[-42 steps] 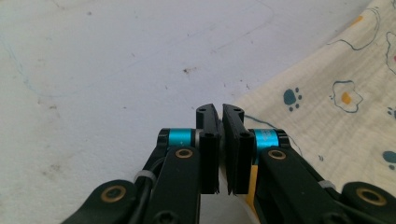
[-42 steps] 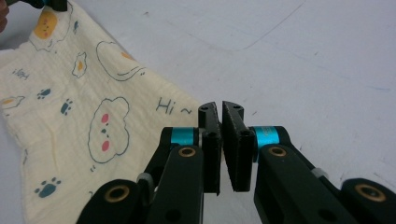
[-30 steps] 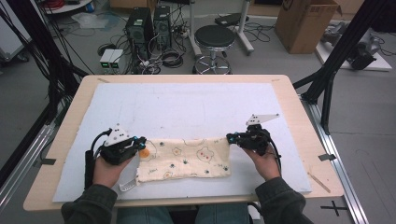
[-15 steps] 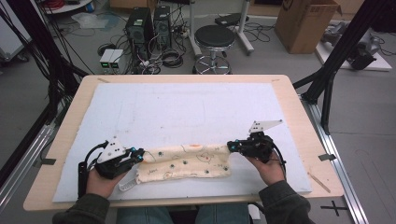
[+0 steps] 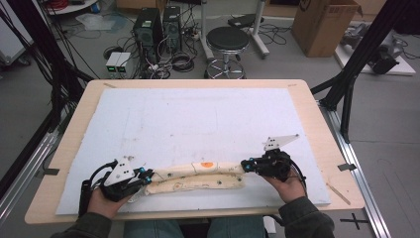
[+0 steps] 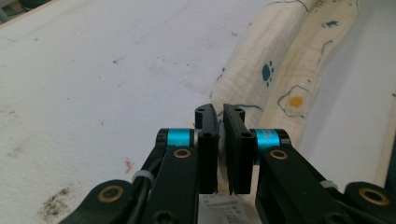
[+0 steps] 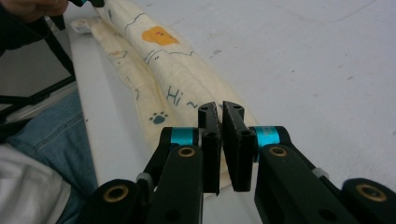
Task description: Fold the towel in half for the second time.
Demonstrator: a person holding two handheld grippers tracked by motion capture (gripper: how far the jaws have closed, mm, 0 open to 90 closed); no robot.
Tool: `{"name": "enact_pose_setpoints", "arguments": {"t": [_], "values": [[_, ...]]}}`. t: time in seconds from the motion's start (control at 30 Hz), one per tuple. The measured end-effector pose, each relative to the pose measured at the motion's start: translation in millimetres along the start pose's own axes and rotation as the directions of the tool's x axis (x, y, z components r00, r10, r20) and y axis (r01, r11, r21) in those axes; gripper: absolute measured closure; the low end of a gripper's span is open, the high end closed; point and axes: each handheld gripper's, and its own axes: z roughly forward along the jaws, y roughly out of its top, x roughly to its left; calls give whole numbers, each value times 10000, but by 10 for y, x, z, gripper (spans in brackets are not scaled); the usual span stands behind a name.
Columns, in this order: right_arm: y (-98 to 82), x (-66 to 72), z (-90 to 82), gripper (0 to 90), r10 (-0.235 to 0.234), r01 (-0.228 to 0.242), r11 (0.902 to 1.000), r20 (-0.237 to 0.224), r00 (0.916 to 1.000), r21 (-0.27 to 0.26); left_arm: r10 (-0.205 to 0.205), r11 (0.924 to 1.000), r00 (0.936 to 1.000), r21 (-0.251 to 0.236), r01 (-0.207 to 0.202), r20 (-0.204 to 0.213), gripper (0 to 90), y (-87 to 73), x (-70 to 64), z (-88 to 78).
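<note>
A cream cloth (image 5: 198,176) printed with paw marks and small drawings lies as a long, narrow folded strip near the front edge of the white mat (image 5: 198,119). My left gripper (image 5: 147,174) is at the strip's left end. Its jaws are shut on the cloth's (image 6: 275,70) edge, and the left gripper (image 6: 220,116) shows a thin layer of fabric pinched between them. My right gripper (image 5: 243,166) is at the strip's right end. In its own view the right gripper (image 7: 220,112) is shut on the cloth (image 7: 159,60), which runs away towards the other hand (image 7: 32,7).
The mat covers most of a wooden table (image 5: 317,124). Bare mat stretches beyond the cloth. A black stool (image 5: 228,39), computer towers (image 5: 153,27), cables and a cardboard box (image 5: 324,25) stand on the floor behind. Black frame posts (image 5: 354,64) flank the table.
The cloth was spread wide a second ago. Both grippers have drawn its far edge towards the front, and it is now folded over into a narrow strip. The left hand also shifted left.
</note>
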Motion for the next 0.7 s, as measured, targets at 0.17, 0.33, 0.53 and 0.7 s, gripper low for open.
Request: {"name": "enact_pose_setpoints", "arguments": {"t": [0.17,0.33,0.53,0.7], "values": [[-55,54,7,855,-100,107,9994,-235,9997,323,411,9991,9991,114,-412,78,834,-30,-69,-20],[-118,87,47,855,-182,207,9975,-361,9992,679,471,9983,9984,320,-481,313,835,-65,-92,-16],[-187,114,82,855,-210,250,9939,-381,9991,1075,731,9956,9965,552,-752,399,835,-92,-135,-13],[-226,115,100,855,-304,331,9920,-238,9993,1216,877,9929,9950,765,-912,476,836,-112,-167,1]]}}
